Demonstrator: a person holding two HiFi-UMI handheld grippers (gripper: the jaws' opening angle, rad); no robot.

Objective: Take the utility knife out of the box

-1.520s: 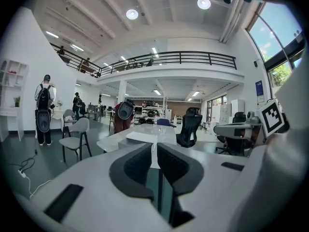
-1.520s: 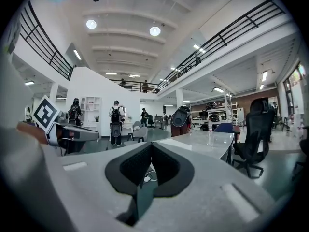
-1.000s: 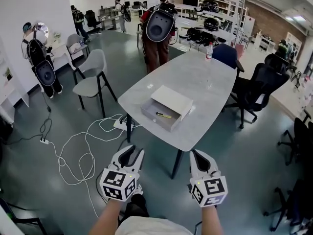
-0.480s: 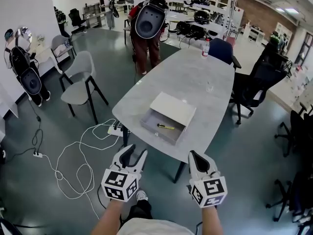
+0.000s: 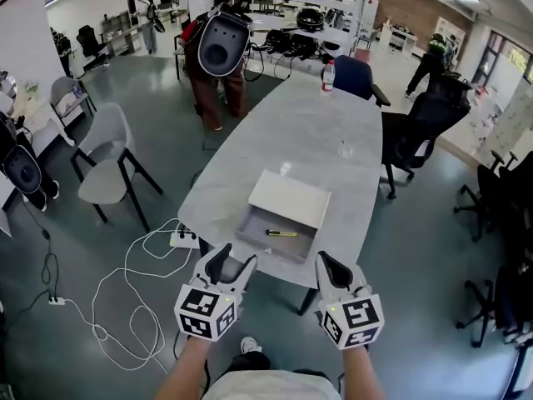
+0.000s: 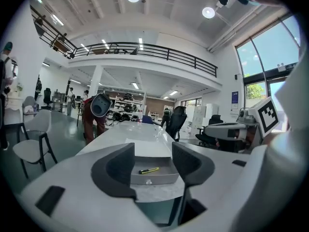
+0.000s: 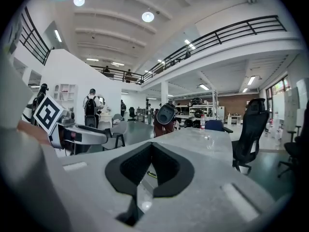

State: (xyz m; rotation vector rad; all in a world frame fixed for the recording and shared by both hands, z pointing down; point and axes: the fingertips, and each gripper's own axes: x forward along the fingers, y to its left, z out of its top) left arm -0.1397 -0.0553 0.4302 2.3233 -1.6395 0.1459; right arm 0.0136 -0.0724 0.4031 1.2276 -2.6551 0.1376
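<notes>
A yellow utility knife (image 5: 281, 233) lies in the open grey box (image 5: 254, 238), whose white lid (image 5: 290, 198) rests on its far side, near the front edge of the grey table (image 5: 316, 123). Both grippers hover short of that edge. My left gripper (image 5: 233, 261) is open and empty, its jaws having just been opening. In the left gripper view the knife (image 6: 149, 170) and box (image 6: 164, 178) show between the jaws of the left gripper (image 6: 153, 150). My right gripper (image 5: 325, 261) is shut and empty; in the right gripper view its pads (image 7: 164, 166) meet at the tip.
A bottle (image 5: 328, 75) and a glass (image 5: 345, 148) stand farther along the table, and a person (image 5: 215, 73) bends at its far left side. A power strip (image 5: 185, 240) with white cables lies on the floor by the left table leg. A grey chair (image 5: 104, 169) stands left, dark office chairs (image 5: 416, 132) right.
Both grippers have come closer to the table's front edge, and the box now lies just ahead of them. The left jaws have spread wider. The right jaws stay shut.
</notes>
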